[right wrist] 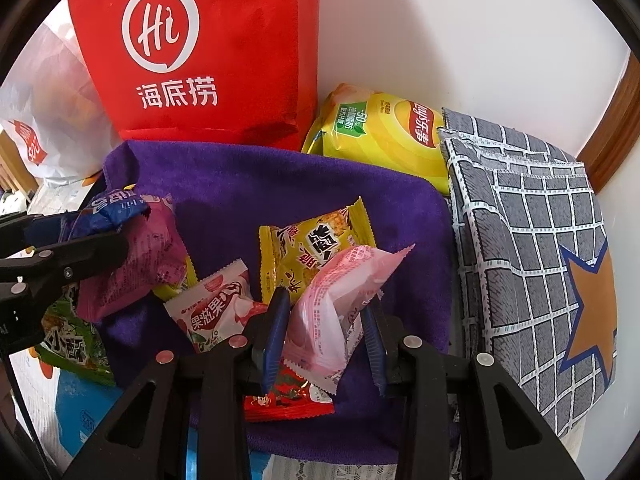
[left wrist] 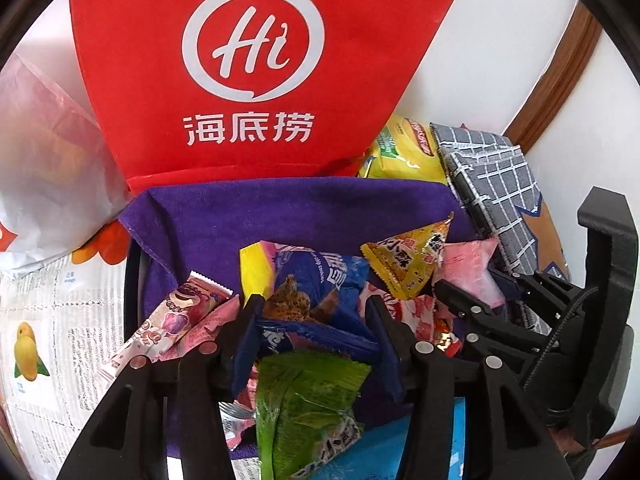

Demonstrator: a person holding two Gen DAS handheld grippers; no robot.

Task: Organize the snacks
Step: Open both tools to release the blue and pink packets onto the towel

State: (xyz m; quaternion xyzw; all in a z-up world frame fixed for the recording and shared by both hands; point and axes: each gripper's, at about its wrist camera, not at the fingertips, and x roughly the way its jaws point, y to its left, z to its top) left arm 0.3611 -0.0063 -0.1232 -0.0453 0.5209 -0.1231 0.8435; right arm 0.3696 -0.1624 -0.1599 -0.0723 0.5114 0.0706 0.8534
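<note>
Several snack packets lie in a heap on a purple cloth (left wrist: 280,208). My left gripper (left wrist: 314,308) is shut on a crumpled blue cookie packet (left wrist: 320,280), which fills the gap between its blue pads. A green packet (left wrist: 308,400) lies just below it, and a pink strip packet (left wrist: 168,320) to its left. My right gripper (right wrist: 326,308) is shut on a pink packet (right wrist: 336,300) that stands tilted between its fingers. Behind that is a yellow packet (right wrist: 316,248). A white-and-red fruit packet (right wrist: 216,312) is to the left and a red packet (right wrist: 288,400) underneath.
A red bag (right wrist: 208,60) stands against the white wall behind the cloth. A yellow chips bag (right wrist: 380,136) and a grey checked fabric bag (right wrist: 520,240) are on the right. A white plastic bag (left wrist: 40,160) and newspaper (left wrist: 60,320) are on the left.
</note>
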